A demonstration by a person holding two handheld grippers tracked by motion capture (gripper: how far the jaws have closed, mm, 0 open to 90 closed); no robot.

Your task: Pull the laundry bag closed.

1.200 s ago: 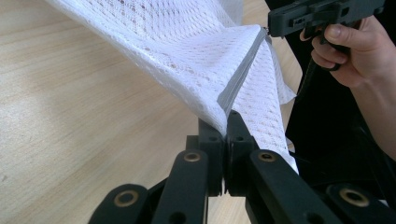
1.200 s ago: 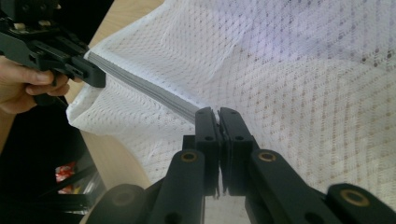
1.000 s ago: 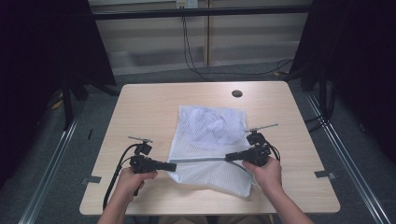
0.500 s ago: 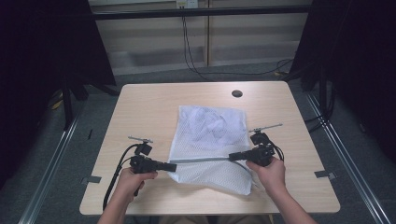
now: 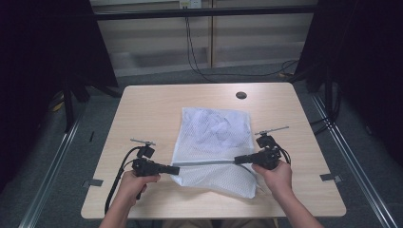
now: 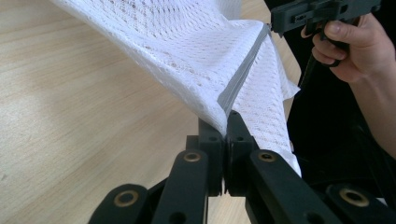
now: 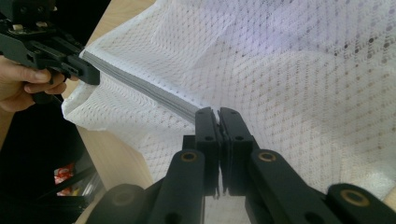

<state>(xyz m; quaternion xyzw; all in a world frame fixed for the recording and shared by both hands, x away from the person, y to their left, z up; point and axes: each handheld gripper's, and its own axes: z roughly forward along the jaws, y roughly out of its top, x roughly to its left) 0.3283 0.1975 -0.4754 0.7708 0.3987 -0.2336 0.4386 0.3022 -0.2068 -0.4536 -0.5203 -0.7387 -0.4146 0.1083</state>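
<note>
1. Left gripper: clamped on grey zipper band at near-left edge of mesh bag;
2. Mesh bag: on table, centre-right; likely light, limp; best gripped at stiffer band;
3. Right gripper: clamped on band's other end.

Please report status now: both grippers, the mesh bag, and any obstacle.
Left gripper and right gripper shut on mesh laundry bag, grey zipper strip taut between them. Bag's near part lifted off table. No obstacle.
</note>
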